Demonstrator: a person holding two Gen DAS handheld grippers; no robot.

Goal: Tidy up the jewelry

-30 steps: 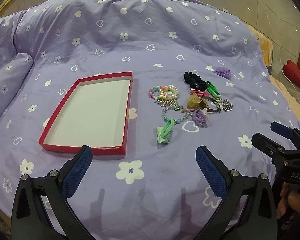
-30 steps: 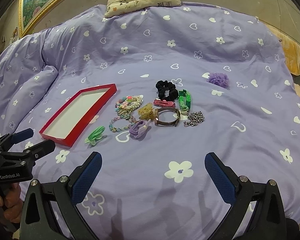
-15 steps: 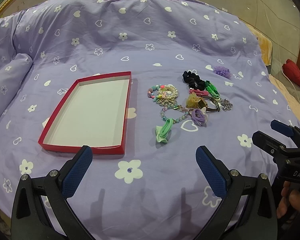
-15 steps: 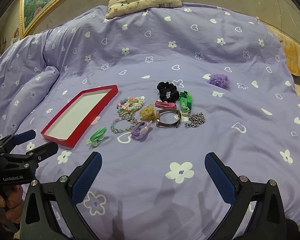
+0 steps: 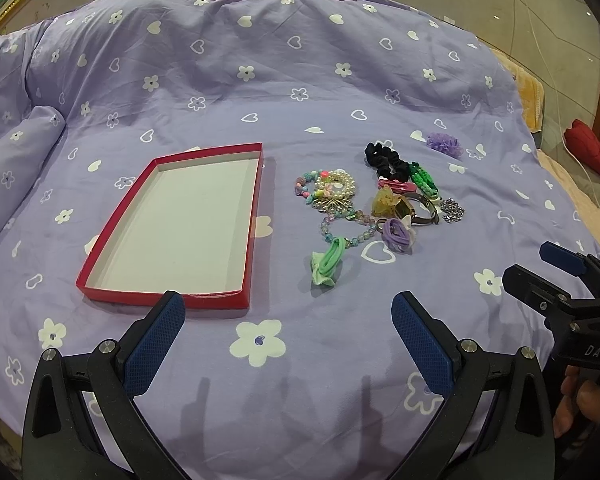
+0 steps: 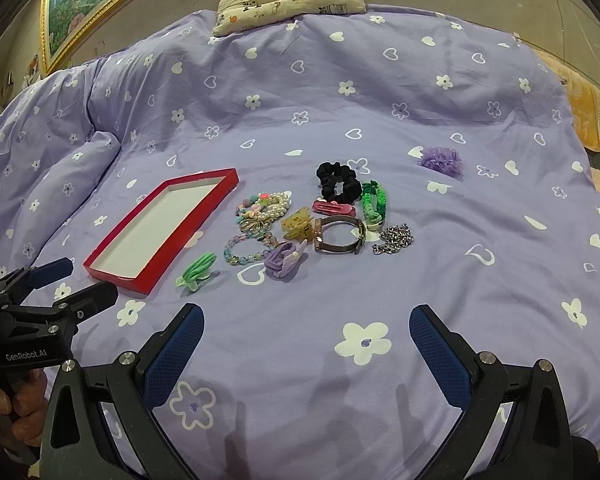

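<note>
Left wrist view first: my left gripper (image 5: pixel 288 316) hangs over the purple bedspread (image 5: pixel 260 92) with its jaws spread wide, nothing between them. Just ahead of the left pad sits the red tray (image 5: pixel 256 216), its white floor bare. Ahead of the right pad lies the jewelry cluster: green hair tie (image 5: pixel 327 264) nearest, beaded bracelet (image 5: pixel 346 228) touching it, pearl bracelets (image 5: pixel 332 190) beyond. I get the right gripper (image 5: pixel 556 276) at the far right edge here, fingers parted, a hand below it cut off by the frame.

Right wrist view now: my right gripper (image 6: pixel 306 328) is also wide, holding nothing. From this side the 1 watch (image 6: pixel 340 234) shows as a clear loop, next to the yellow claw clip (image 6: pixel 297 225) and the silver chain (image 6: pixel 394 238); in the other view those overlap and blur together. Black scrunchie (image 6: pixel 338 182), pink clip (image 6: pixel 334 208) and green braided band (image 6: pixel 374 204) sit farther out, purple flower (image 6: pixel 440 160) well apart to the right. Purple clip (image 6: pixel 284 260) lies closest to my left pad. Left gripper (image 6: pixel 74 282) pokes in at the left edge.
</note>
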